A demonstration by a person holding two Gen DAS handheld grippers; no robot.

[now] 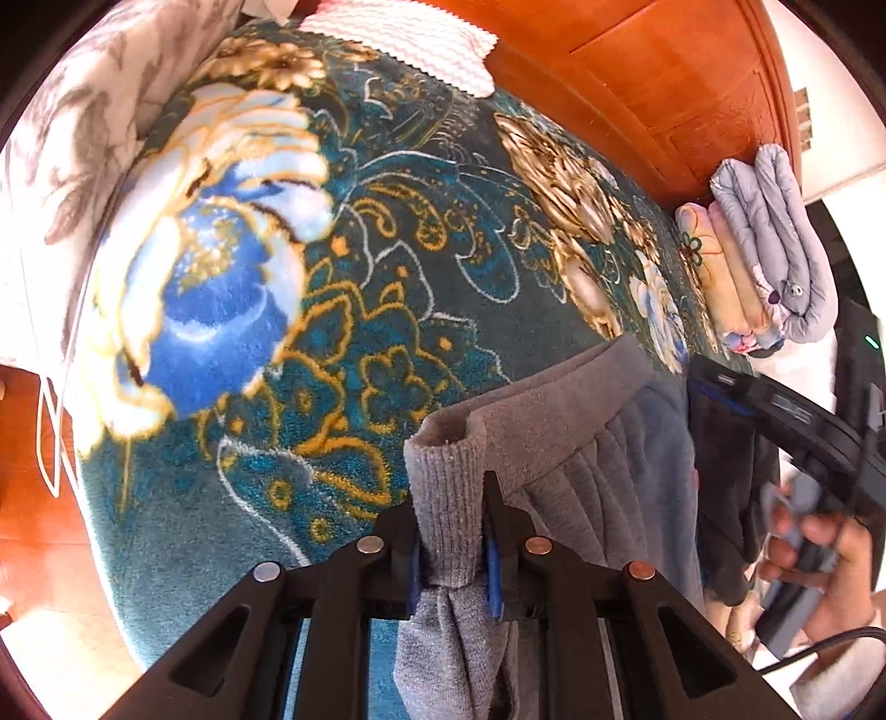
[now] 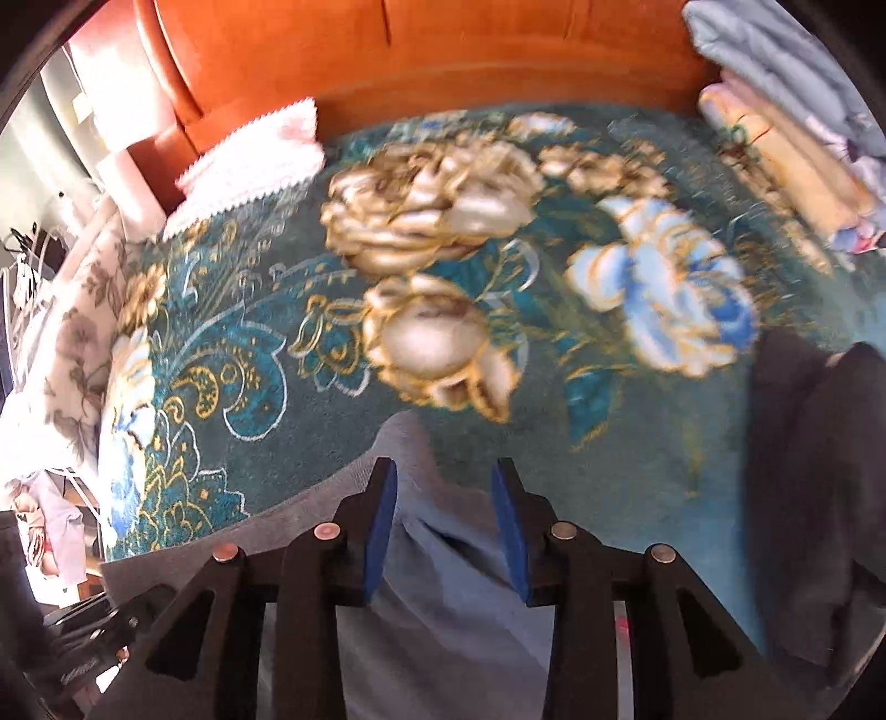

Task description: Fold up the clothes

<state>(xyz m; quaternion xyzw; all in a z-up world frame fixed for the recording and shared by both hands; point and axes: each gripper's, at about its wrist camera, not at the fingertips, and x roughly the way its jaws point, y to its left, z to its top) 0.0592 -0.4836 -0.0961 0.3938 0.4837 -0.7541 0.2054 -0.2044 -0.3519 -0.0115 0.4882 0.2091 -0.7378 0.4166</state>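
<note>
Far left in the left wrist view: white pillow with grey leaf print (image 1: pixel 72 138), lying along the edge of the bed. Next to it, spread across the bed, a teal plush blanket with blue and gold flowers (image 1: pixel 387 266). At its far end, against the orange wooden headboard (image 1: pixel 664 83), a white zigzag-textured folded cloth (image 1: pixel 410 39).

Lower centre: left claw (image 1: pixel 449 545) clenched on the ribbed cuff of a grey knit garment (image 1: pixel 554 421); cuff standing up between the blue pads, its open end just above the fingertips, the rest of the garment bunched to the right and hanging below the claw. Further right, a dark garment (image 1: pixel 725 498) touching the grey one. At the right edge, a hand (image 1: pixel 819 559) gripping the handle of the other tool. Beyond, near the headboard, a stack of folded pastel clothes (image 1: pixel 764 249).

In the right wrist view, blurred: right claw (image 2: pixel 446 526) released, jaws spread wide, held over the grey garment's edge; fabric lying between and beneath the pads, not pinched. To its right, the dark garment on the blanket.
</note>
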